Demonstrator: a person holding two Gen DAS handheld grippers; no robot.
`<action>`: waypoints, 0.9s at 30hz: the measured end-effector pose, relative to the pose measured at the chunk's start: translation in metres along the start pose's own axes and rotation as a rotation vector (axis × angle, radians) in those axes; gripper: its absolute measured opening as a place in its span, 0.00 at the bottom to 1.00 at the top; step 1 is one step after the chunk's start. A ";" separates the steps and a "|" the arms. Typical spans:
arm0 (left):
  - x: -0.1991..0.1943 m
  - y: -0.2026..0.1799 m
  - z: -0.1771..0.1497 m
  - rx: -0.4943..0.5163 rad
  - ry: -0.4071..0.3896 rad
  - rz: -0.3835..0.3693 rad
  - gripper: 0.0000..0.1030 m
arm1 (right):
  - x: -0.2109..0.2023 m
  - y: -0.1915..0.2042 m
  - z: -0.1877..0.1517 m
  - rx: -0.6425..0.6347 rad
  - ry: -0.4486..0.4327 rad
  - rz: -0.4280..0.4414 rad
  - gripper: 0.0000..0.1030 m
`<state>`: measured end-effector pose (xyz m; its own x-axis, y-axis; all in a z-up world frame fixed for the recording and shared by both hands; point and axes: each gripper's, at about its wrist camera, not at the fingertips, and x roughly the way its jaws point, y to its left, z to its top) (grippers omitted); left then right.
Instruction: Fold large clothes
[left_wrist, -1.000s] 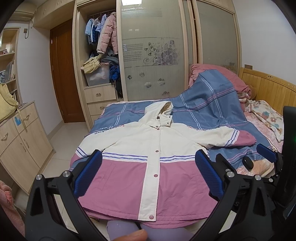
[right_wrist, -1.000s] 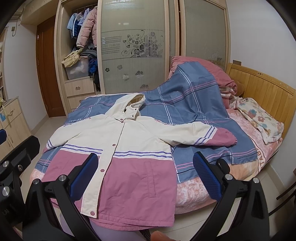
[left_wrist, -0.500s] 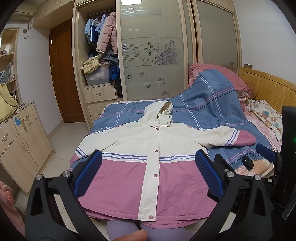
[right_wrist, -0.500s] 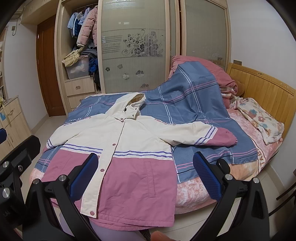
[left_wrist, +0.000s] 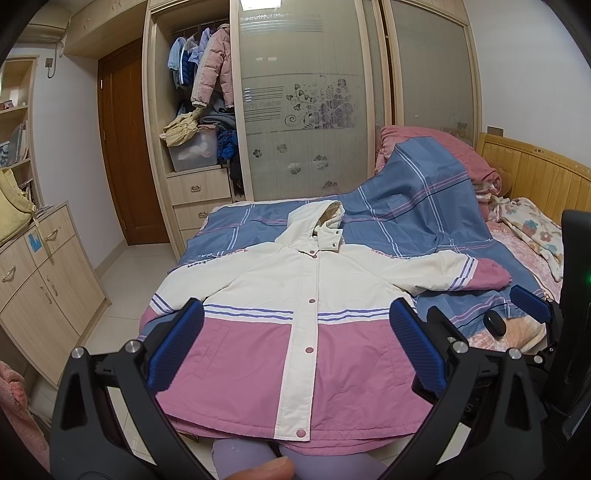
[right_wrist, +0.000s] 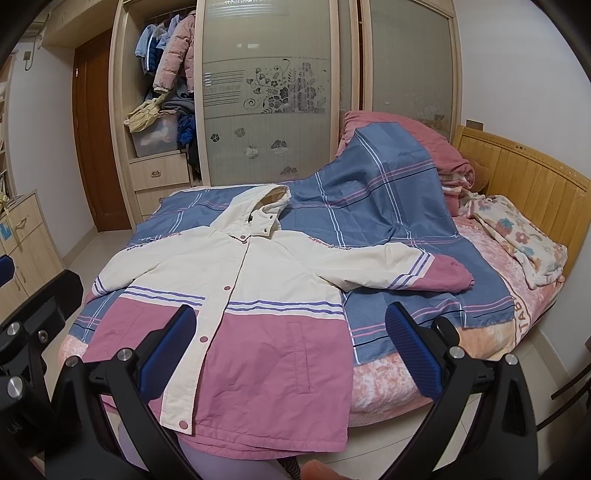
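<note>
A cream-and-pink hooded padded jacket (left_wrist: 295, 332) is spread flat, front up, on the blue plaid-covered bed (right_wrist: 406, 229). The left gripper (left_wrist: 295, 347) and right gripper (right_wrist: 291, 350) are held above its hem, jaws wide, nothing gripped.

one jacket (left_wrist: 295, 314), two hand-held grippers (left_wrist: 295, 347)

"TAB" on bedsheet edge (right_wrist: 520, 306)

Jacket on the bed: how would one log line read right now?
jacket: flat on bed, unfolded | left gripper: open, empty | right gripper: open, empty
</note>
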<state>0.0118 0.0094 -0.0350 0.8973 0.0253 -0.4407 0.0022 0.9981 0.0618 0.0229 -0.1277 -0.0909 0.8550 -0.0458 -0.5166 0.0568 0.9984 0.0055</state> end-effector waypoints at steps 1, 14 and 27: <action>0.000 0.000 0.001 0.000 0.000 0.000 0.98 | 0.000 0.000 -0.001 0.000 0.000 0.000 0.99; 0.001 0.000 -0.006 0.000 0.007 0.001 0.98 | 0.001 -0.001 -0.001 -0.001 0.008 0.003 0.99; 0.005 -0.001 -0.006 0.001 0.011 0.001 0.98 | 0.005 -0.002 0.000 -0.002 0.014 0.005 0.99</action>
<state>0.0137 0.0084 -0.0424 0.8925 0.0272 -0.4502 0.0015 0.9980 0.0632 0.0267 -0.1296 -0.0934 0.8477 -0.0408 -0.5289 0.0518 0.9986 0.0061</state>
